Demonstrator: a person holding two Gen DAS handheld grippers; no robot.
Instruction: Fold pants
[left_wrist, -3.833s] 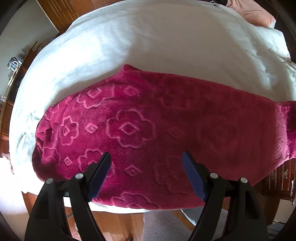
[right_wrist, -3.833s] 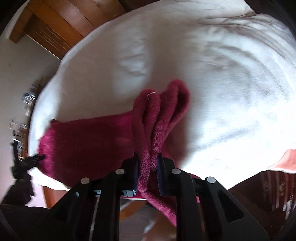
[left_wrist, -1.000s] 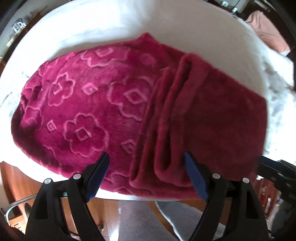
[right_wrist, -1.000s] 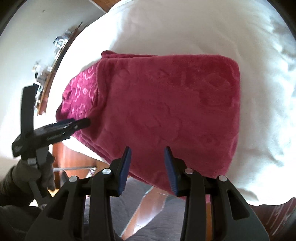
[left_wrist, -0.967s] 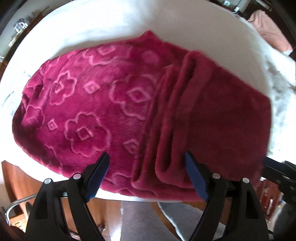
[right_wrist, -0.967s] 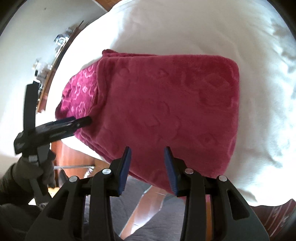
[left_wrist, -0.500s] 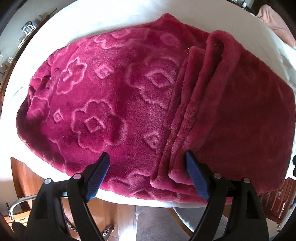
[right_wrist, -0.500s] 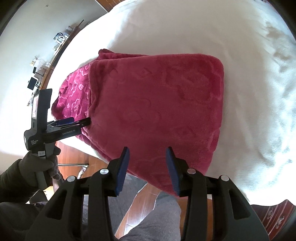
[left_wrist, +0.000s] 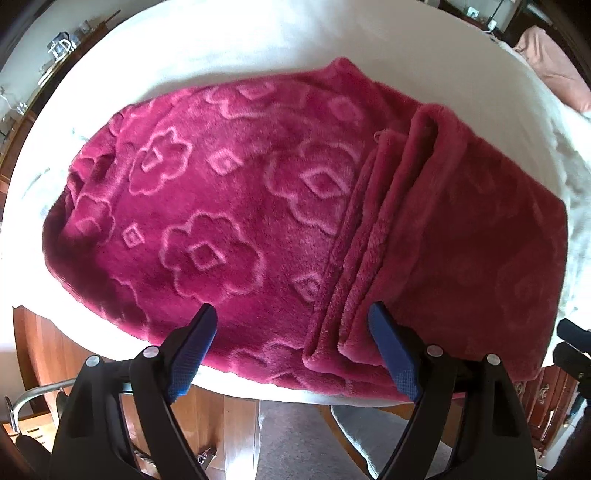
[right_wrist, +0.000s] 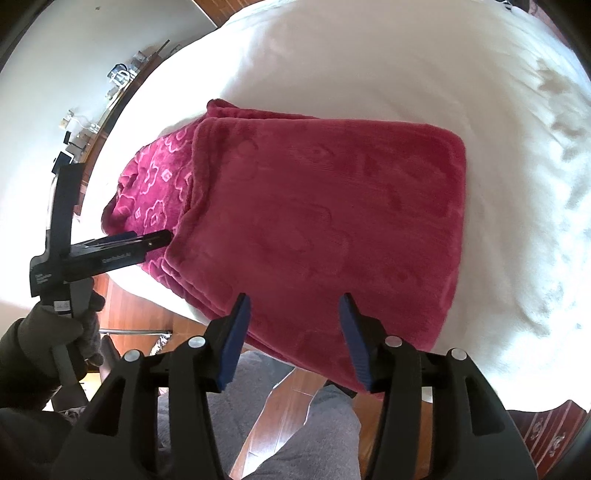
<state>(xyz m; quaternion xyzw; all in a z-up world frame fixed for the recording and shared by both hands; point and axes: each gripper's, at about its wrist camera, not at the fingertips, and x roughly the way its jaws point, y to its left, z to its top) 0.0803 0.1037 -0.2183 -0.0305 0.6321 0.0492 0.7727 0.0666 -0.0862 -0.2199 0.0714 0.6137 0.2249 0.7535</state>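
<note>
Two layers of the pants now lie one over the other on the white bed cover, where some seconds ago the right gripper was carrying a bunched end of the fleece in the air. That end is put down and released: the jaws of this gripper have just been opening, they stand apart with nothing between them, and they hang over the near hem of the folded part. I judge that one fold is done and at least one more fold remains, because a flowered part is uncovered on the left side.

Nearest to the cameras, the near edge of the pants hangs a little over the edge of the bed, above the wooden floor. The left gripper is also wide open and empty, just above this near edge, and the raised ridge of the folded hem runs away from it between its fingers. In the right view its tip is just beside the left border of the top layer.

Farther, the flowered part lies flat toward the left. Beyond the pants the bed cover is broad and bare, so there is much room to fold away from the person. At the far right corner a pink pillow is well apart.
</note>
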